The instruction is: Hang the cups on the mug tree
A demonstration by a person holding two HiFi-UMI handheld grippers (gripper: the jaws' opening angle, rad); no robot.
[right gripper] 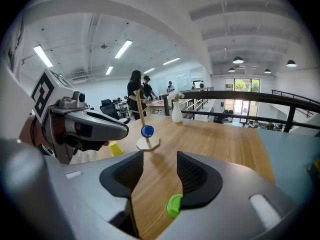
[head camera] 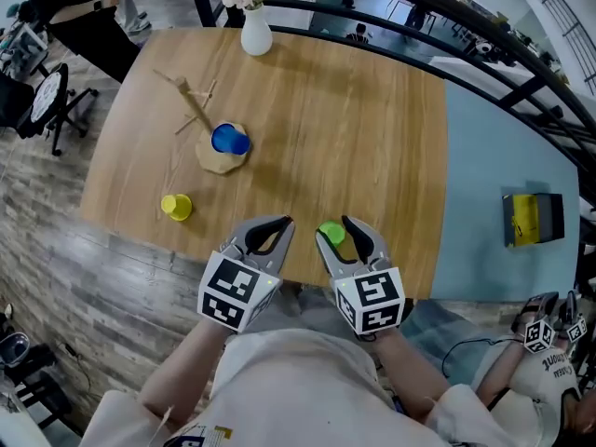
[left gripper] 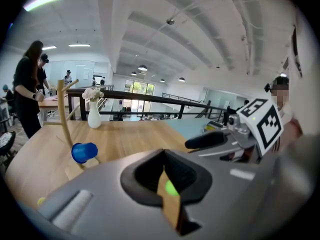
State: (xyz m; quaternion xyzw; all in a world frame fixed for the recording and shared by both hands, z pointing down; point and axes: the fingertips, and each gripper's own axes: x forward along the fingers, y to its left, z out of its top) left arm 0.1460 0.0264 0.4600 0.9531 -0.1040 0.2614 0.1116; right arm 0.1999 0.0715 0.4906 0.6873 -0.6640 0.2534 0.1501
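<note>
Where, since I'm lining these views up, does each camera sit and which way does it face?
Head view: on the person's head, looking steeply down at the table; shows both forearms, the left gripper and right gripper.
Left gripper view: rides the left gripper, looks along its shut jaws across the table toward the mug tree; right gripper at right.
Right gripper view: rides the right gripper, looks along its open jaws, green cup in the gap; left gripper at left.
Shared: all three show the mug tree and blue cup.

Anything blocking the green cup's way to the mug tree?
Nothing visible: bare table lies between the green cup and the mug tree. The yellow cup sits left of that line; the blue cup is low on the tree.
</note>
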